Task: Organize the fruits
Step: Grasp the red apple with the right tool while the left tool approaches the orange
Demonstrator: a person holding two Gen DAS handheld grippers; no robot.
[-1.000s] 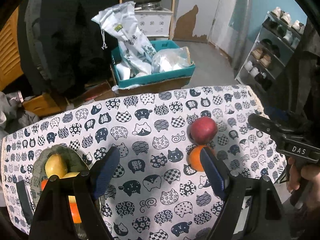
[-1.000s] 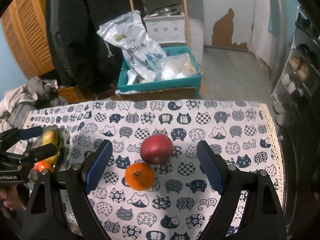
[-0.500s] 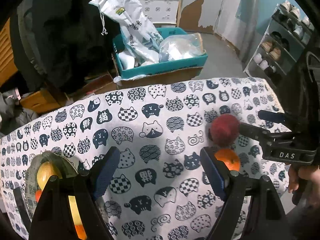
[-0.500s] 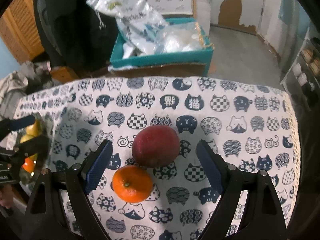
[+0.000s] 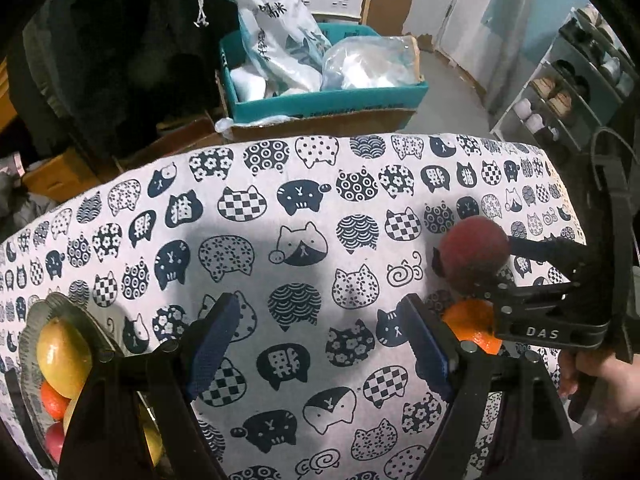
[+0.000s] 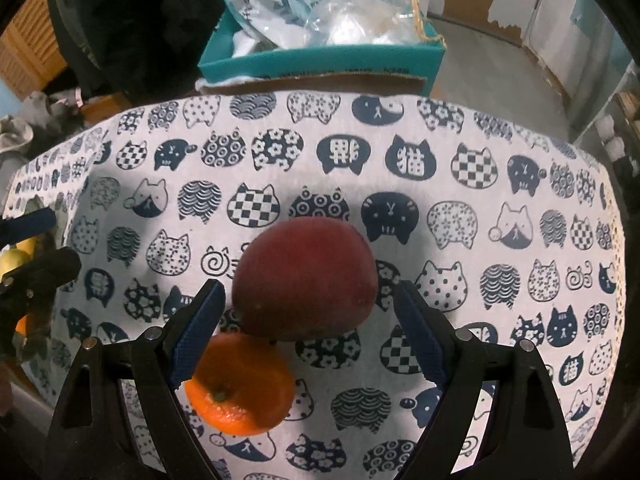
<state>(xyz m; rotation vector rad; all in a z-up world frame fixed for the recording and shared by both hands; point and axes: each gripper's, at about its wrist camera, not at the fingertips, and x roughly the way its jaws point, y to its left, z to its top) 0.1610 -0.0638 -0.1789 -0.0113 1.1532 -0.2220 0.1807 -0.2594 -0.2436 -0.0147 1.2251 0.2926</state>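
While both claws hang over the bench, conditions read as follows.

Right claw (image 6: 308, 328): wide apart, one pad on either side of the red fruit (image 6: 306, 278), neither visibly touching it.
Red fruit: on the cat-print cloth (image 6: 400, 152), touching the orange (image 6: 240, 384).
Orange: just nearer the camera, partly under the left pad.
Left claw (image 5: 316, 344): wide apart, nothing between the pads, over bare cloth.
Bowl (image 5: 60, 308): at the bench's left edge, holding a yellow fruit (image 5: 62, 360) among other pieces.
Teal box (image 5: 328, 100): beyond the bench, holding bags.
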